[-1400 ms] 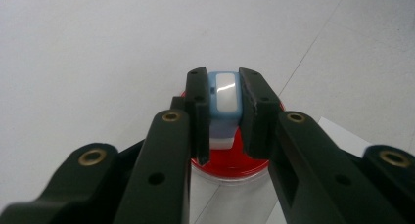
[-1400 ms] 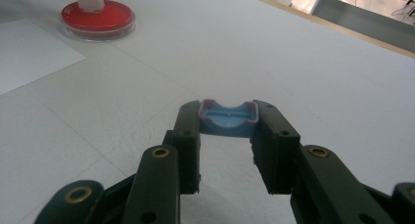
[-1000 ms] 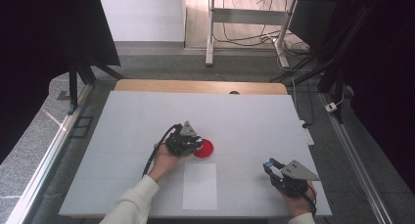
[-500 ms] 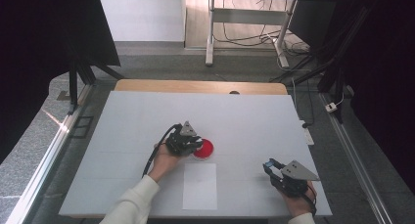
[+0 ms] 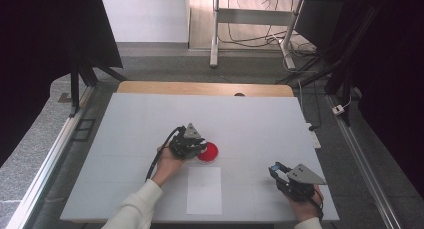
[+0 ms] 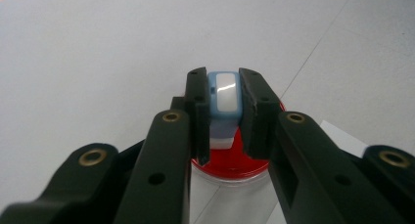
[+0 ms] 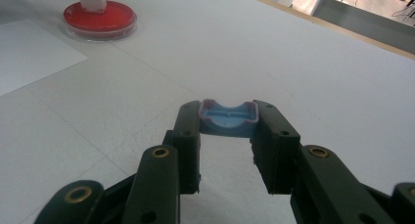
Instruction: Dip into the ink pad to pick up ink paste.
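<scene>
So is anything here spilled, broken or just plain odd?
Nothing looks spilled or broken. The left gripper holds a small blue-and-white block over the red dish, and the right gripper holds a blue cap.

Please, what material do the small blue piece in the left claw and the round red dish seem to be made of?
The small blue piece looks like smooth, glossy plastic: its pale face shows a bright glint. The round red dish seems to be clear plastic, perhaps glass, with a see-through rim around a flat red filling. What the filling is, I cannot tell.
</scene>
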